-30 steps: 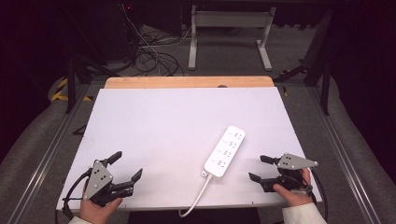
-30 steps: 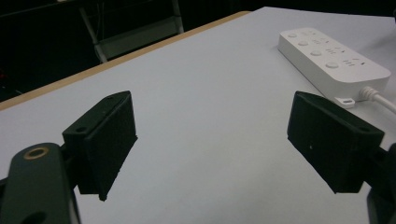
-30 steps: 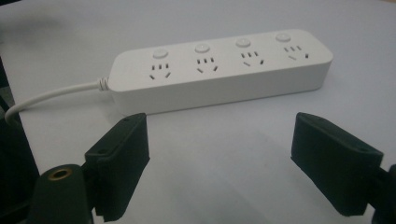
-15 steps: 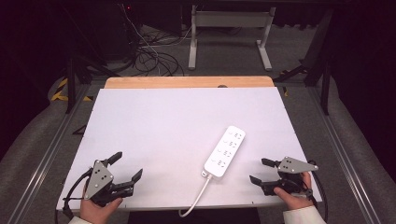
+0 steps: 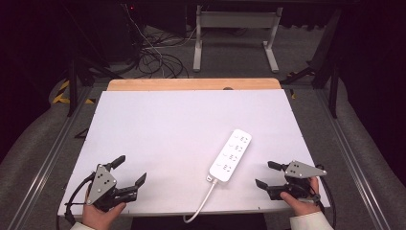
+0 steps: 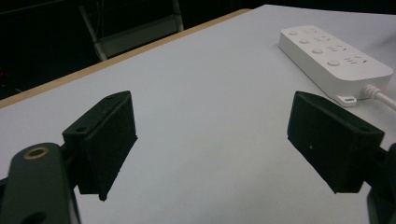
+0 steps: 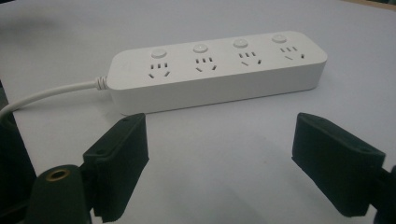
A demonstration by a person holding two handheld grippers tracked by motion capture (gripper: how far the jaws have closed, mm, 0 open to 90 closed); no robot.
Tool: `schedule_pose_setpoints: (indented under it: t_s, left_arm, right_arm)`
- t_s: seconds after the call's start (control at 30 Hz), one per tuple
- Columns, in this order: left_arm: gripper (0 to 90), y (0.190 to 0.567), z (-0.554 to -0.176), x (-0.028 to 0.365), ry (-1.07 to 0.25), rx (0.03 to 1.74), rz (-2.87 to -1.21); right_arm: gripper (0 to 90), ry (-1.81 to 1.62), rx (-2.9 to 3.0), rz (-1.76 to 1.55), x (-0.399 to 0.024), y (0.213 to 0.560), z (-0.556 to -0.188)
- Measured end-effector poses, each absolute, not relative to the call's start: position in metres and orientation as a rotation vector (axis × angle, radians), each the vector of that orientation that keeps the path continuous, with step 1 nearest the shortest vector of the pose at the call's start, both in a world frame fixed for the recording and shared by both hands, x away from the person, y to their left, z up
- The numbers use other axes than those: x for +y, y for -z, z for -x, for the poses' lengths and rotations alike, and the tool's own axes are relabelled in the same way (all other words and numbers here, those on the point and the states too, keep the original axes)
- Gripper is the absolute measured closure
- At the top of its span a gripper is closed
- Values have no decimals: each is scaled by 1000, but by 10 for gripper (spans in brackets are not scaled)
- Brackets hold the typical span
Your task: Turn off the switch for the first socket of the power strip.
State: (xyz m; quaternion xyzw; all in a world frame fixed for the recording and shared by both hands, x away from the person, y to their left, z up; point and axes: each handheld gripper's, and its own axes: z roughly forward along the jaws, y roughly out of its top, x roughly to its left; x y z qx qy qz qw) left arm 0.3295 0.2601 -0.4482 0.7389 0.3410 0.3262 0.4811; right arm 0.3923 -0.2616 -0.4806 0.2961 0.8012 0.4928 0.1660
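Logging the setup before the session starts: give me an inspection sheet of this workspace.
Surface: white tabletop with a wooden strip along the far edge.
Job's things: white power strip with four sockets and four buttons, lying flat and angled, right of centre.
Clutter: nothing seen.
Grippers: left tongs open, held near the front left edge, nothing between the jaws; right tongs open, at the front right, aimed at the power strip and apart from it.
Cables: the strip's white cord runs off the front edge; dark cables lie on the floor beyond the table.
Surroundings: grey floor, white table legs behind, dark room.
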Motion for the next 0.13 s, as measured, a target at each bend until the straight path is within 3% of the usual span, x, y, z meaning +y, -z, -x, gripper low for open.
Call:
schedule_pose_setpoints:
  t_s: [0.13]
  left_arm:
    - [157,448,-330,260,-798,831,-1800]
  right_arm:
    - [192,-1401,2283,-842,-261,481,-393]
